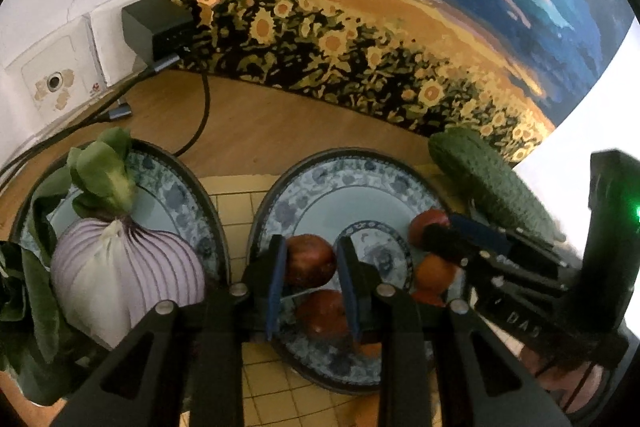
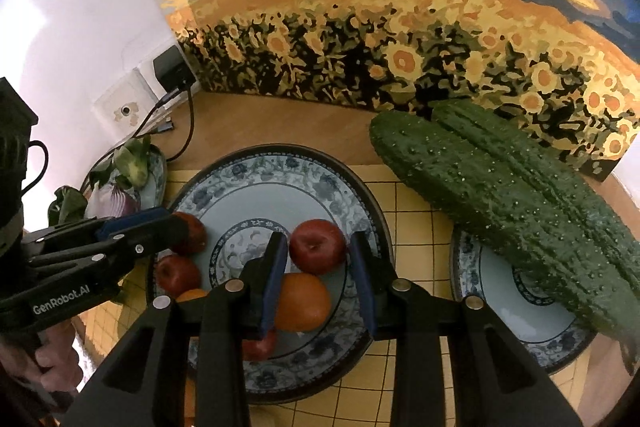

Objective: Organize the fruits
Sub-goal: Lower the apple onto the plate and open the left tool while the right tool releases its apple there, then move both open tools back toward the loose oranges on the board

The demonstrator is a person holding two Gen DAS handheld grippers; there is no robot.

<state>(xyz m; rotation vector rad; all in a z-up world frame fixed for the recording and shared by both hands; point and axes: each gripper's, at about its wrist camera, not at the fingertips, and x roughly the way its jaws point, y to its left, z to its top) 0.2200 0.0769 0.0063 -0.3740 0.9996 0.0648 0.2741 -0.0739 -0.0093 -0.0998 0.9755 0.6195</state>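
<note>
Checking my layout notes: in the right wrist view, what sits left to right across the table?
Plate with onion and greens → left gripper → middle plate of fruit → cucumbers on the right plate.

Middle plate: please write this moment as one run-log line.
left gripper: shut on apple | right gripper: around second apple, grip unclear | orange: on middle plate

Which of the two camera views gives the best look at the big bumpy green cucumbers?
The right wrist view: both bumpy green cucumbers lie almost fully in sight, across a blue patterned plate. The left wrist view shows only one cucumber, smaller, its lower end hidden behind the right gripper.
</note>
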